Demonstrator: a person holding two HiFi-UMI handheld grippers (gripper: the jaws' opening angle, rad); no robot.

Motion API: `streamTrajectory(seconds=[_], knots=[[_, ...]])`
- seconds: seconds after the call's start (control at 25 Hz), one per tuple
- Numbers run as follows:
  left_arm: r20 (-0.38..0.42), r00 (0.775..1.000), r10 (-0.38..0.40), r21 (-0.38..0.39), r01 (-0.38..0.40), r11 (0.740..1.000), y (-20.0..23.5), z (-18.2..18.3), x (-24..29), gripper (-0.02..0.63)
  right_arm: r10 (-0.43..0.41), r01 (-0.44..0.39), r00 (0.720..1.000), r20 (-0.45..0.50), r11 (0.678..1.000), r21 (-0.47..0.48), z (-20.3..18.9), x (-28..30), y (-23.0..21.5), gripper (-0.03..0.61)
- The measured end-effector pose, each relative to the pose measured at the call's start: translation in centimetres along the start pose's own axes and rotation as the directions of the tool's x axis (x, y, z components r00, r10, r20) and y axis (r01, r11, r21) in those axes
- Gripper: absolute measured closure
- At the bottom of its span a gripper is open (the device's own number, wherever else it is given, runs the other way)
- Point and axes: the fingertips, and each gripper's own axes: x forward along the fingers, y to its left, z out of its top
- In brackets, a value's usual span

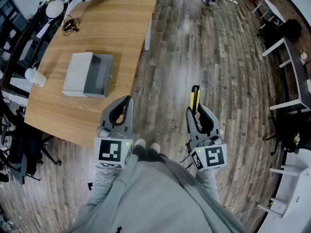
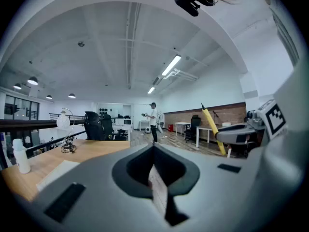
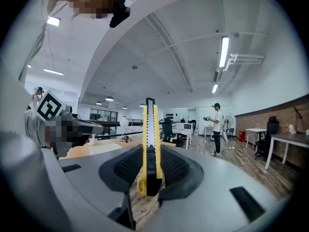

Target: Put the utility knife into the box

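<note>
— What's the room like?
— An open office. Dark plank floor (image 1: 214, 52) fills the middle, a wooden tabletop (image 1: 58, 106) sits at the upper left, and desks (image 1: 297, 69) run along the right edge.
— And the box?
— The grey box (image 1: 99, 76) lies open on the tabletop, with a white cup (image 1: 38, 76) near it on the left.
— The utility knife?
— The utility knife (image 1: 195, 97) is clamped in the right hand-held gripper (image 1: 197, 114), low and right of centre over the floor, well apart from the box. The left hand-held gripper (image 1: 127, 101) has its jaws together with nothing between them.

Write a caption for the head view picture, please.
Right gripper holds the yellow utility knife over the floor, away from the open grey box on the wooden table.
</note>
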Motion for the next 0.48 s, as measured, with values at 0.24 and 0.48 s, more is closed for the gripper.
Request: streamTrajectory(seconds=[0.24, 0.48], knots=[[-0.004, 1.000, 0.007, 0.000, -0.007, 1.000, -1.1, 0.1, 1.4, 0.595, 0.013, -0.010, 0.999, 0.045, 0.998, -0.056, 0.3, 0.0, -1.1, 0.453], [-0.006, 0.999, 0.031, 0.011, -0.031, 0.999, -2.4, 0.2, 2.2, 0.595, 0.019, -0.016, 0.998, 0.062, 0.999, -0.050, -0.3, -0.7, -3.1, 0.453]])
